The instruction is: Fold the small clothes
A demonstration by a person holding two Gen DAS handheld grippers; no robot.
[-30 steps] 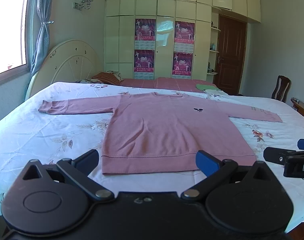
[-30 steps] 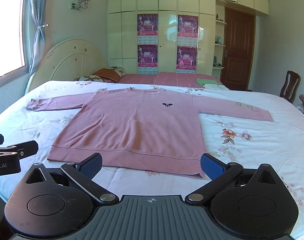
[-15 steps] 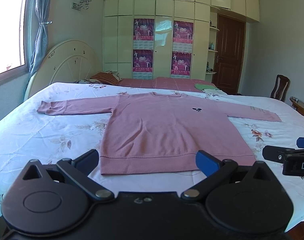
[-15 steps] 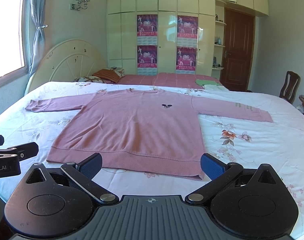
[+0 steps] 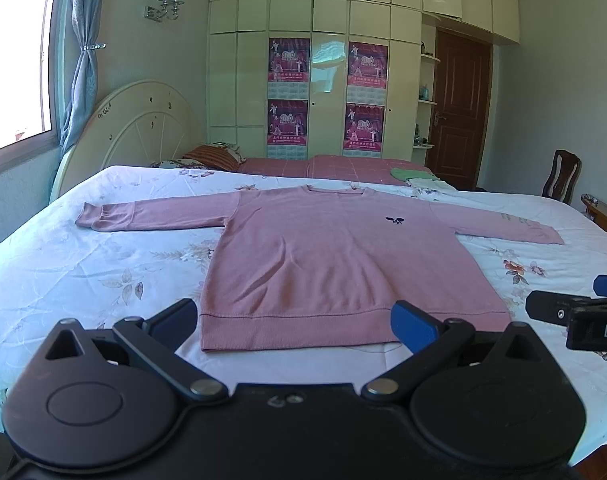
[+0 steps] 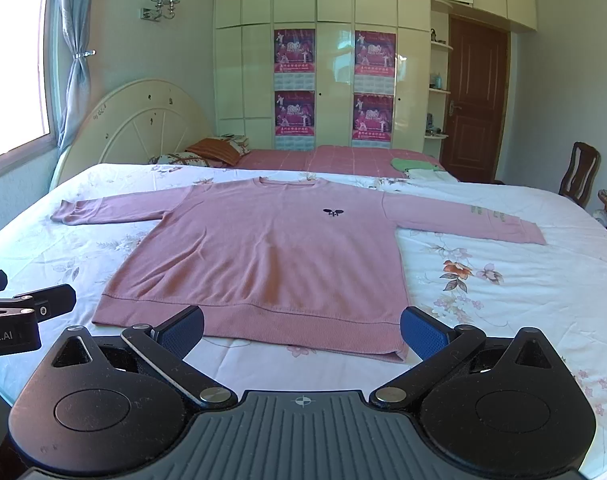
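The pink sweater (image 5: 335, 264) is lying flat on the bed (image 5: 63, 264), sleeves spread. The left gripper (image 5: 295, 322) and right gripper (image 6: 301, 330) are hovering near its hem, jaws released.

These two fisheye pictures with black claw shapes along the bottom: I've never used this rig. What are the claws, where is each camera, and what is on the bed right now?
No robot arm here: a person holds one two-finger gripper in each hand, and each has a camera looking forward along its fingers. The left wrist view shows the left gripper, jaws spread wide, holding nothing. The right wrist view shows the right gripper, also open and empty. Each view catches the other gripper at its edge. Ahead, a pink sweater lies flat and unfolded, sleeves out, on the floral bedsheet, hem nearest the grippers. Neither gripper touches it.
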